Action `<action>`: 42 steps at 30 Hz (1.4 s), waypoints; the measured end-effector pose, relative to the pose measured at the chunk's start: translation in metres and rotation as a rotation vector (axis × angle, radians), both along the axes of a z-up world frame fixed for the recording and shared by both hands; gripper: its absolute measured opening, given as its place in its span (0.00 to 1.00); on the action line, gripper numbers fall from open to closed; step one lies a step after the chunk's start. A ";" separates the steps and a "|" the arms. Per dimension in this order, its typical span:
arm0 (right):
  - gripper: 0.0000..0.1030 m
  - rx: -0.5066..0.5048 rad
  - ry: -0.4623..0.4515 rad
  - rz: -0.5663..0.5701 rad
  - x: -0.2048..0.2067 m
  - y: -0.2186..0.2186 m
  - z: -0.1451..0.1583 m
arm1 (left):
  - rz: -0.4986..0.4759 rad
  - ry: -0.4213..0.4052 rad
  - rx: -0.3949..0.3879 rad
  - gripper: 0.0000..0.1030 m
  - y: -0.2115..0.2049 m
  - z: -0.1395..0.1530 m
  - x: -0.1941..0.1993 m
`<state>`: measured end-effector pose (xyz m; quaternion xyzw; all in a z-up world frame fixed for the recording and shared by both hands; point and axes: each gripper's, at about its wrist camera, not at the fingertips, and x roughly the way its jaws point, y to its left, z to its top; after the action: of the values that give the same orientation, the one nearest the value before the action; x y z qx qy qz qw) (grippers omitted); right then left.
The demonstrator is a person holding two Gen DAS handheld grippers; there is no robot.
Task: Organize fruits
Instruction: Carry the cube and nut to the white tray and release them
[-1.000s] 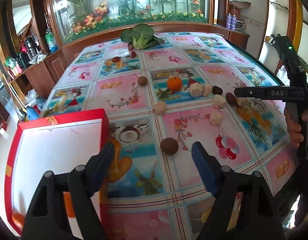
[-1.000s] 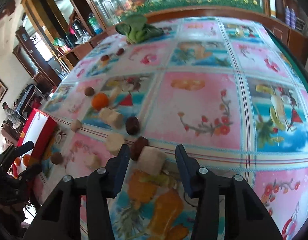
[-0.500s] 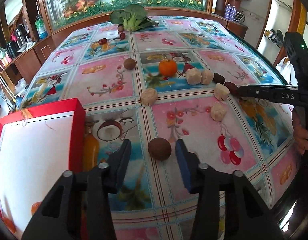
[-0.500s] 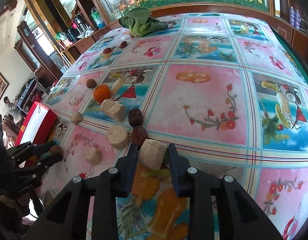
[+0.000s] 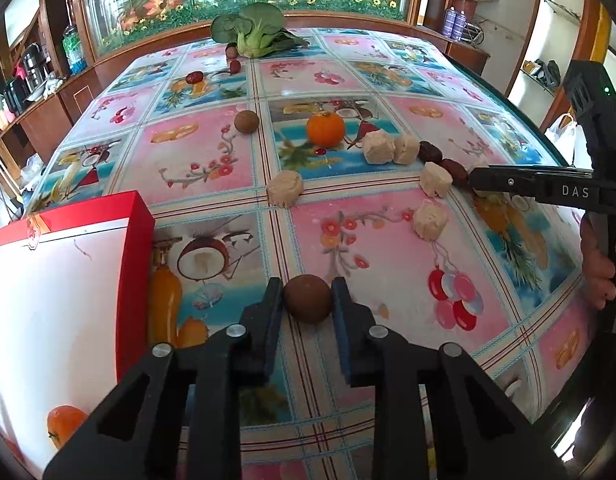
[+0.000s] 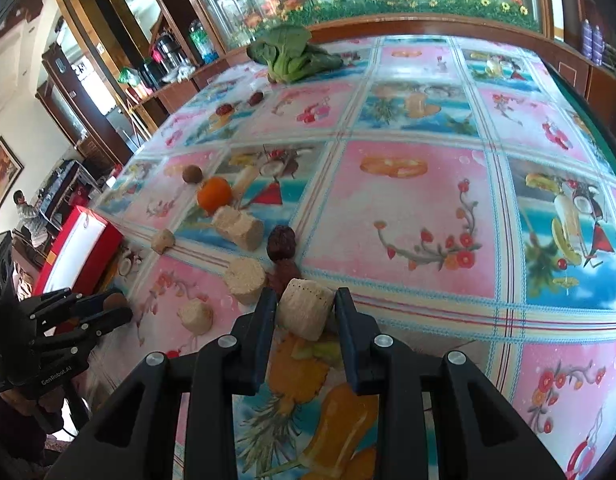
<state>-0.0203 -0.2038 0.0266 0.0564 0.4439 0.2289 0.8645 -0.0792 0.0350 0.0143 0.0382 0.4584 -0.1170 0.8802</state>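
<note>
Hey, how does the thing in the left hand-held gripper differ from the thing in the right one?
The left hand-held gripper is shut on a brown fruit; the right hand-held gripper is shut on a pale block. The brown fruit is round and smooth, the pale block flat-sided and cut. The brown fruit lies alone; the pale block sits against a dark red fruit. Both rest on the tablecloth.

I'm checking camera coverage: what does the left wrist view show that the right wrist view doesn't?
Only the left wrist view: an orange lying inside the red box, and the left claw shut on a brown round fruit.

Only the right wrist view: the right claw shut on a pale block.

Both: the loose orange, the leafy greens, the patterned tablecloth.
</note>
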 end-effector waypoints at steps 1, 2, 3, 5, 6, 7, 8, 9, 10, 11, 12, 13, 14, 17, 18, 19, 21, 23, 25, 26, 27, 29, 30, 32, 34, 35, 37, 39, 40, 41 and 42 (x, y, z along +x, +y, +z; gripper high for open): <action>0.28 0.008 -0.017 -0.005 -0.001 -0.001 0.002 | 0.003 -0.007 -0.004 0.25 0.001 0.002 -0.001; 0.28 0.012 -0.027 -0.011 -0.001 -0.001 0.004 | 0.005 -0.011 -0.010 0.25 0.002 0.003 -0.002; 0.28 0.016 -0.035 -0.015 -0.001 -0.001 0.005 | 0.008 -0.016 -0.019 0.25 0.003 0.006 -0.004; 0.28 0.021 -0.052 -0.028 -0.001 0.000 0.007 | 0.017 -0.029 -0.034 0.25 0.007 0.011 -0.008; 0.28 0.023 -0.058 -0.032 -0.001 0.000 0.008 | 0.023 -0.038 -0.044 0.25 0.009 0.015 -0.011; 0.28 0.026 -0.063 -0.037 -0.001 0.000 0.008 | 0.029 -0.046 -0.053 0.25 0.012 0.018 -0.014; 0.28 0.033 -0.069 -0.041 -0.001 0.000 0.009 | 0.038 -0.057 -0.064 0.25 0.016 0.022 -0.019; 0.28 0.041 -0.071 -0.043 -0.001 0.000 0.009 | 0.046 -0.064 -0.072 0.25 0.019 0.025 -0.022; 0.28 0.051 -0.070 -0.042 -0.001 0.001 0.009 | 0.060 -0.075 -0.083 0.25 0.024 0.030 -0.027; 0.28 0.062 -0.067 -0.039 -0.001 0.003 0.009 | 0.073 -0.087 -0.093 0.25 0.029 0.034 -0.032; 0.28 0.075 -0.063 -0.034 -0.001 0.006 0.010 | 0.084 -0.099 -0.099 0.25 0.033 0.038 -0.035; 0.28 0.085 -0.058 -0.025 -0.002 0.009 0.010 | 0.099 -0.116 -0.100 0.25 0.038 0.044 -0.039; 0.27 0.105 -0.048 -0.007 -0.003 0.015 0.010 | 0.124 -0.140 -0.094 0.25 0.046 0.050 -0.044; 0.27 0.130 -0.043 0.045 -0.009 0.038 0.010 | 0.187 -0.174 -0.098 0.26 0.070 0.061 -0.054; 0.27 0.132 -0.044 0.060 -0.012 0.046 0.011 | 0.205 -0.181 -0.099 0.26 0.077 0.063 -0.057; 0.27 0.140 -0.041 0.080 -0.014 0.056 0.011 | 0.227 -0.188 -0.099 0.26 0.085 0.064 -0.060; 0.27 0.161 -0.043 0.130 -0.022 0.080 0.012 | 0.269 -0.194 -0.103 0.26 0.101 0.065 -0.065; 0.27 0.177 -0.071 0.187 -0.031 0.106 0.017 | 0.306 -0.194 -0.099 0.26 0.114 0.063 -0.069; 0.27 0.210 -0.107 0.252 -0.040 0.132 0.024 | 0.345 -0.192 -0.079 0.26 0.125 0.058 -0.073; 0.27 0.230 -0.121 0.279 -0.043 0.145 0.027 | 0.368 -0.189 -0.070 0.26 0.132 0.056 -0.075; 0.27 0.246 -0.127 0.301 -0.045 0.155 0.030 | 0.381 -0.187 -0.066 0.26 0.136 0.054 -0.077; 0.27 0.271 -0.124 0.357 -0.049 0.182 0.032 | 0.415 -0.181 -0.050 0.26 0.147 0.050 -0.081; 0.27 0.271 -0.121 0.377 -0.049 0.193 0.032 | 0.441 -0.178 -0.030 0.26 0.153 0.047 -0.083; 0.27 0.261 -0.112 0.417 -0.054 0.218 0.029 | 0.480 -0.180 -0.001 0.26 0.163 0.044 -0.086; 0.27 0.246 -0.104 0.445 -0.056 0.237 0.024 | 0.527 -0.182 0.040 0.26 0.175 0.039 -0.090; 0.27 0.237 -0.102 0.457 -0.058 0.245 0.022 | 0.537 -0.183 0.048 0.26 0.178 0.038 -0.091; 0.27 0.227 -0.104 0.476 -0.060 0.256 0.018 | 0.561 -0.184 0.056 0.26 0.187 0.034 -0.094; 0.27 0.225 -0.114 0.485 -0.064 0.263 0.016 | 0.579 -0.181 0.070 0.26 0.193 0.031 -0.094; 0.27 0.223 -0.122 0.486 -0.065 0.266 0.015 | 0.584 -0.179 0.074 0.26 0.195 0.029 -0.095; 0.27 0.220 -0.130 0.482 -0.066 0.266 0.015 | 0.590 -0.179 0.079 0.26 0.197 0.027 -0.095; 0.27 0.216 -0.137 0.474 -0.066 0.268 0.014 | 0.593 -0.180 0.086 0.26 0.198 0.026 -0.096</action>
<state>-0.0860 0.0638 0.0407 0.0271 0.3583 0.4742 0.8037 -0.1747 0.2329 0.0399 -0.0500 0.3743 0.1682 0.9105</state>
